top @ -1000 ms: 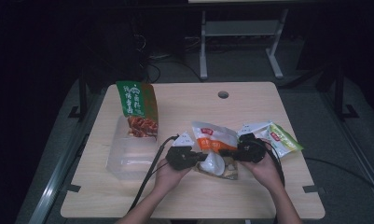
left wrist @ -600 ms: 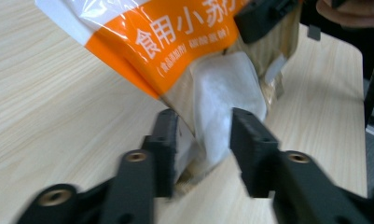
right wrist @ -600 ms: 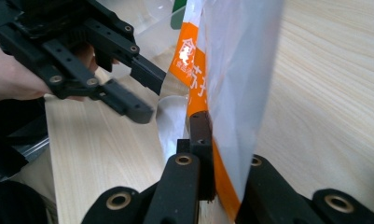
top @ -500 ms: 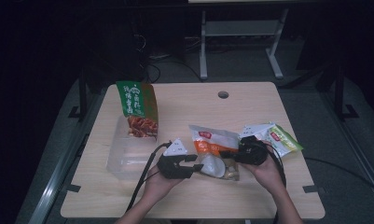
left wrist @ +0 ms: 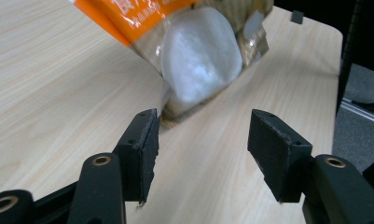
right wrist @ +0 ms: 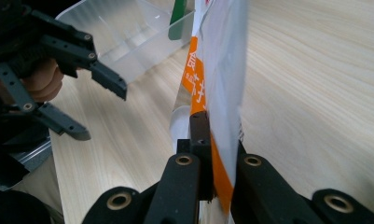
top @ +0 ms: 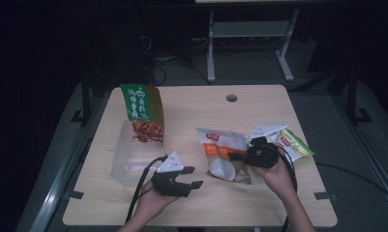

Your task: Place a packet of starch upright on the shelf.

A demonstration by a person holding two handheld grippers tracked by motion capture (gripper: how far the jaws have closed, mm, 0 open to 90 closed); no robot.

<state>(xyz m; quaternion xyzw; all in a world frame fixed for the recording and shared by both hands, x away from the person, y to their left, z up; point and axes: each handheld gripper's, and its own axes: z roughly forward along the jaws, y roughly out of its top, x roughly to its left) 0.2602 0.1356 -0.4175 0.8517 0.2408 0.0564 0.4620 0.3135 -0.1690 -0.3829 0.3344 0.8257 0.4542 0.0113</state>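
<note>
An orange-and-white snack bag (top: 221, 153) lies at the table's middle right, its near side lifted. My right gripper (top: 236, 156) is shut on the bag's edge, and in the right gripper view the jaws (right wrist: 217, 133) pinch the bag (right wrist: 222, 60) edge-on. My left gripper (top: 195, 177) sits left of the bag, a little apart from it. Its jaws have just been opening and now stand open (left wrist: 203, 126) with nothing between them. The bag's clear lower corner (left wrist: 198, 51) lies just ahead of them.
A green snack bag (top: 142, 112) stands at the far end of a clear plastic container (top: 126, 159) at the left. A green-and-white packet (top: 292, 143) lies right of my right hand. A cable hole (top: 231, 98) is near the table's far edge.
My left gripper has let go of the snack bag, opened, and pulled back to the left. The right gripper has stayed shut on the bag in about the same place.
</note>
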